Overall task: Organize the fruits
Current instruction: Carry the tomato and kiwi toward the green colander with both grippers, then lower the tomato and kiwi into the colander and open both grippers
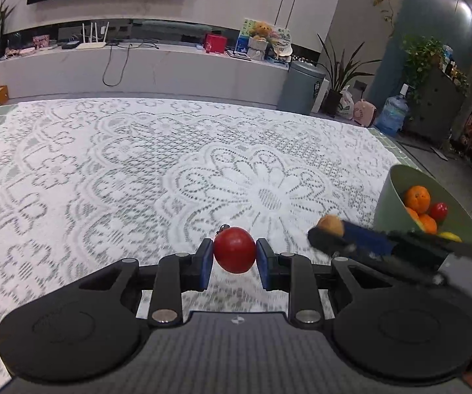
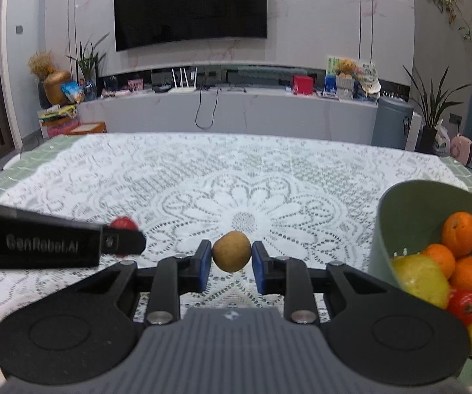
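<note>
In the left wrist view my left gripper [image 1: 235, 256] is shut on a small round red fruit [image 1: 234, 251], held just above the lace cloth between its blue pads. My right gripper [image 2: 231, 254] is shut on a small brown round fruit [image 2: 231, 251]. That brown fruit [image 1: 331, 225] and the right gripper's fingers [image 1: 351, 239] show blurred to the right in the left view. The red fruit [image 2: 123, 223] peeks over the left gripper's finger [image 2: 118, 243] in the right view. A green bowl [image 2: 400, 203] at the right holds oranges, red fruits and yellow-green ones.
A white lace tablecloth [image 1: 137, 170] covers a green-tiled table [image 2: 465, 170]. The green bowl [image 1: 396, 180] stands near the table's right edge. Beyond the far edge are a low TV bench, a grey bin [image 1: 301, 85] and potted plants.
</note>
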A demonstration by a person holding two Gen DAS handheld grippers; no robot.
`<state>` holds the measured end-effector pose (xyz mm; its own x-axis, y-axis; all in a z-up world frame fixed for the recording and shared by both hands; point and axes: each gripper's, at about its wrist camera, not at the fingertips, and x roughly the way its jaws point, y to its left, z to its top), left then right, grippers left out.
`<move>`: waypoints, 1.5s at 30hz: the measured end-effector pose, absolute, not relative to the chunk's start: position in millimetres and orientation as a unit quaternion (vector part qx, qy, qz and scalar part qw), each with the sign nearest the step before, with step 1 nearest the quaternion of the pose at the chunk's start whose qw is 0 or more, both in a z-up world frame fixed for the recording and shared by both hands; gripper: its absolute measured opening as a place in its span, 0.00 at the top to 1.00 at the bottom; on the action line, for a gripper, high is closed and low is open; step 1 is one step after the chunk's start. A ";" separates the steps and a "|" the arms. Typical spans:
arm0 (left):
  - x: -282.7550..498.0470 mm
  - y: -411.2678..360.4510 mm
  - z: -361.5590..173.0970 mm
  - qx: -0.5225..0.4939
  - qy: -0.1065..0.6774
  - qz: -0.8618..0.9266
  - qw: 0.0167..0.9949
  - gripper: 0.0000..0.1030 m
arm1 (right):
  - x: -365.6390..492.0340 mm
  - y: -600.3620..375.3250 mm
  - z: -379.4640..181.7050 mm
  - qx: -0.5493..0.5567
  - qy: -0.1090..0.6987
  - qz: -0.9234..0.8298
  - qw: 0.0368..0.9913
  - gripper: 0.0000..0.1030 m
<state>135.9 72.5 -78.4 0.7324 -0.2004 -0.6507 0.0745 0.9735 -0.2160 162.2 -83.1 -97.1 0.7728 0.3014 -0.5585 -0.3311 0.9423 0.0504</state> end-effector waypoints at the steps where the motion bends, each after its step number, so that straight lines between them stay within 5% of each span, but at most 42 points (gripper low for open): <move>1: 131.2 72.6 -77.9 -0.085 0.358 -0.071 0.927 0.70 | 158.8 -84.4 -93.9 -0.023 0.290 0.170 0.942 0.78; 28: 63.7 6.0 2.5 -0.051 0.301 -0.106 0.946 0.70 | 58.5 -166.0 -13.7 0.004 0.212 0.168 0.963 0.78; 45: 118.3 -83.7 11.7 -0.036 0.316 -0.231 0.920 0.70 | 57.7 -282.1 11.5 0.035 0.245 0.071 0.966 0.78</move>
<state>118.3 -83.7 11.7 0.6939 -0.4478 -0.5639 0.4023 0.8906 -0.2122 57.7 -282.1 11.5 0.8702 0.1547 -0.4678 -0.1203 0.9874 0.1027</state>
